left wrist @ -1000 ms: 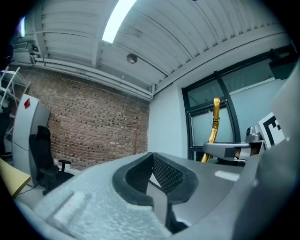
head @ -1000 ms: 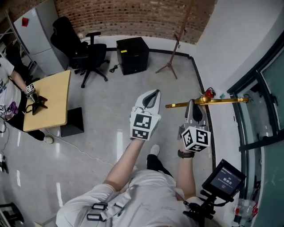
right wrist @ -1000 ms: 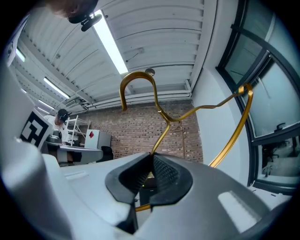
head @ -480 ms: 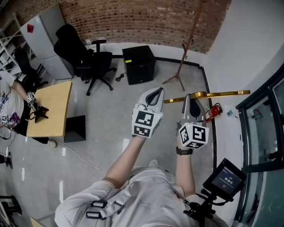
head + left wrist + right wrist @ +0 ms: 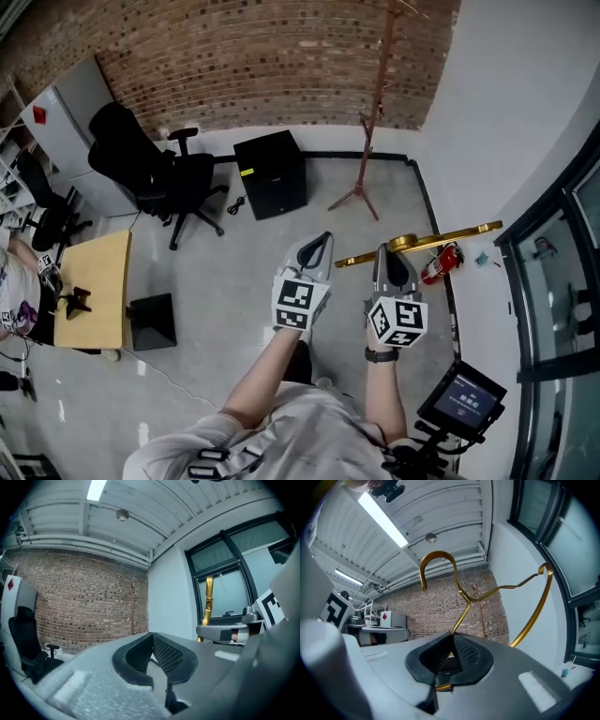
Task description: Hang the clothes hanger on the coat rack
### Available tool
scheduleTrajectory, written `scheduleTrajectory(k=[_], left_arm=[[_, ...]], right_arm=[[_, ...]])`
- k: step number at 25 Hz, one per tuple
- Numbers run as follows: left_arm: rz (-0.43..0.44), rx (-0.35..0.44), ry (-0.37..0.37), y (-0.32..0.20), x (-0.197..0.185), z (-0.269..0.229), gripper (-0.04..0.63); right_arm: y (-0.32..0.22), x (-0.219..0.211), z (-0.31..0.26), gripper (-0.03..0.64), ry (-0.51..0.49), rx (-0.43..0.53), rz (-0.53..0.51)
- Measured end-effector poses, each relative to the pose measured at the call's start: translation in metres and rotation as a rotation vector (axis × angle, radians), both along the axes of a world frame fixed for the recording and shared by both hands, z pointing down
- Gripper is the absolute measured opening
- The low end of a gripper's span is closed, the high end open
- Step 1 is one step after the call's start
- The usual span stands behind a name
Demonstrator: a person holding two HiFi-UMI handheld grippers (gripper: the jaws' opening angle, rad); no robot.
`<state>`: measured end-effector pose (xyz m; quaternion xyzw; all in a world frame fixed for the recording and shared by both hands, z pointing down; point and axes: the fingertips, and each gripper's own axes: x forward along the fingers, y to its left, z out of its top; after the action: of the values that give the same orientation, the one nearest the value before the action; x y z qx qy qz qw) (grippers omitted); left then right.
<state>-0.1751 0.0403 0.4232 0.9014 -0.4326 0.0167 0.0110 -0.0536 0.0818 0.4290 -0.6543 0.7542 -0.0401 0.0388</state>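
A gold metal clothes hanger (image 5: 441, 239) lies roughly level in the air, and my right gripper (image 5: 394, 251) is shut on its lower bar. In the right gripper view the hanger (image 5: 461, 595) rises from the closed jaws, hook up and to the left. The coat rack (image 5: 373, 103) is a thin red-brown pole on a tripod base, standing by the brick wall ahead, well apart from the hanger. It also shows as the coat rack (image 5: 479, 611) and the coat rack (image 5: 132, 609). My left gripper (image 5: 323, 239) is shut on nothing, left of the right one.
A black cabinet (image 5: 270, 174) and a black office chair (image 5: 150, 169) stand along the brick wall to the left. A wooden table (image 5: 94, 300) is at far left. A red fire extinguisher (image 5: 439, 264) sits by the white wall; glass panels (image 5: 553, 281) run along the right.
The view has lifted toward the brick wall, so more of the coat rack shows. Both grippers sit lower in frame, and the hanger now tilts up to the right.
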Motion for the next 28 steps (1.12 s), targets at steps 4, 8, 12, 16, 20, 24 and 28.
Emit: scheduleTrajectory(k=[4, 8, 12, 16, 20, 24, 28], left_arm=[[0.041, 0.005, 0.029, -0.058, 0.03, 0.003, 0.0], [0.092, 0.032, 0.053, -0.118, 0.049, -0.012, 0.0], [0.132, 0.086, 0.093, -0.184, 0.067, -0.043, 0.0], [0.162, 0.083, 0.087, -0.224, 0.077, -0.041, 0.0], [0.166, 0.028, 0.084, -0.273, 0.088, -0.024, 0.0], [0.207, 0.024, 0.085, -0.304, 0.118, -0.016, 0.0], [0.166, 0.016, 0.071, -0.353, 0.152, -0.008, 0.0]], right_arm=[[-0.044, 0.034, 0.007, 0.008, 0.004, -0.026, 0.075], [-0.101, 0.05, 0.0, 0.009, -0.029, -0.05, 0.09], [-0.163, 0.065, -0.024, 0.009, -0.022, -0.013, 0.122], [-0.205, 0.077, -0.027, 0.009, -0.03, -0.01, 0.163], [-0.254, 0.08, -0.012, 0.009, -0.025, -0.063, 0.149], [-0.288, 0.103, 0.003, 0.009, -0.025, -0.093, 0.159], [-0.339, 0.136, 0.012, 0.009, -0.081, -0.093, 0.126]])
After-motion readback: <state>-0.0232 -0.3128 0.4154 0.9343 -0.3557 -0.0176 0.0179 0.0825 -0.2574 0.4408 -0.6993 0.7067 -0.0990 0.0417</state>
